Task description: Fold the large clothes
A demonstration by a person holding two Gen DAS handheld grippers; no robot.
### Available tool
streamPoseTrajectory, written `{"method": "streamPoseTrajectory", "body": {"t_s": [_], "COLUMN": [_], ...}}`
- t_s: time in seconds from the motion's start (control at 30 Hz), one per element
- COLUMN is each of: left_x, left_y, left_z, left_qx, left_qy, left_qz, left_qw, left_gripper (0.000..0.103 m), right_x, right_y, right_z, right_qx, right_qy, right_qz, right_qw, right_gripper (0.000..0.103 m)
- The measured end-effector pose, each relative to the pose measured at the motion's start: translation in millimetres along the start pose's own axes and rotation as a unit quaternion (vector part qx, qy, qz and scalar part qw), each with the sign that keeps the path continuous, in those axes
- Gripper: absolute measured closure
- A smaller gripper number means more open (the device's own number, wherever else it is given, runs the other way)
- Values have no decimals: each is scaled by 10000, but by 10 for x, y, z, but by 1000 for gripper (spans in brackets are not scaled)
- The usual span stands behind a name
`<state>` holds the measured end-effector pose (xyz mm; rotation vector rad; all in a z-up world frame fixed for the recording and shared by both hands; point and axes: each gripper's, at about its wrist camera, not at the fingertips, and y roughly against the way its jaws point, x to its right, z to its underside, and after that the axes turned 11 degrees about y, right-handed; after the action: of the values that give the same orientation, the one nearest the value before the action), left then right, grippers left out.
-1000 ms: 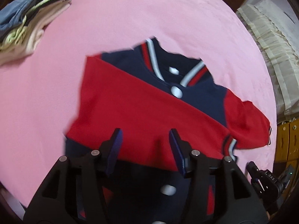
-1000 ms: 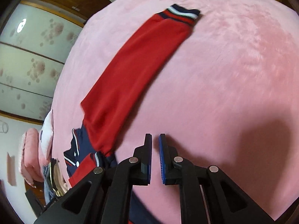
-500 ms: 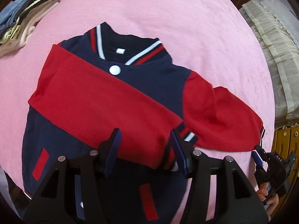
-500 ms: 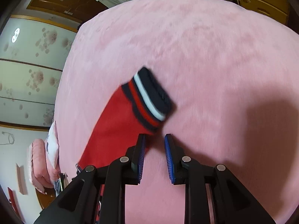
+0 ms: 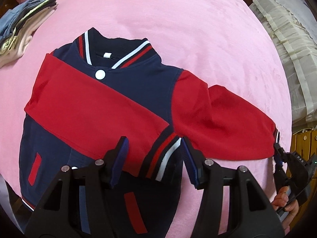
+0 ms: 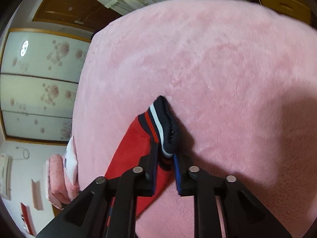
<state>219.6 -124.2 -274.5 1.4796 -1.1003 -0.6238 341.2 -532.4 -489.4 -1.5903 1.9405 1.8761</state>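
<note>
Both tongs worked a navy and red jacket (image 5: 111, 103) lying flat on a pink blanket (image 5: 178, 19): the right gripper (image 6: 165, 170), jaws just closing, pinched the striped cuff (image 6: 161, 127) of the outstretched red sleeve (image 5: 221, 119), while the left gripper (image 5: 153, 162) hovered spread above the folded sleeve's cuff (image 5: 164, 154). Compared with a second earlier, the jacket sat fuller in view and the right gripper had reached the cuff. Folded clothes (image 5: 21, 29) were piled at the blanket's far left.
</note>
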Motion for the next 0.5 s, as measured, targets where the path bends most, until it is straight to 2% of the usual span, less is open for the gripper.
{"method": "streamPoseTrajectory", "body": {"t_s": [0.27, 0.4, 0.5], "left_x": [-323, -655, -945], "left_y": [121, 222, 307], "left_z": [-9, -32, -91], "left_qx": [125, 228, 332], "left_qy": [259, 480, 661], "left_qz": [211, 270, 299], "left_qw": [9994, 9982, 9968], "left_gripper": [52, 52, 52], "right_x": [-438, -874, -1254], "right_y": [342, 505, 582], "right_z": [-43, 16, 86], "right_qx": [589, 885, 899], "right_qy": [429, 795, 1196], "right_qz": [-151, -385, -576], "right_qw": [9972, 9922, 9871], "right_gripper": [93, 93, 93]}}
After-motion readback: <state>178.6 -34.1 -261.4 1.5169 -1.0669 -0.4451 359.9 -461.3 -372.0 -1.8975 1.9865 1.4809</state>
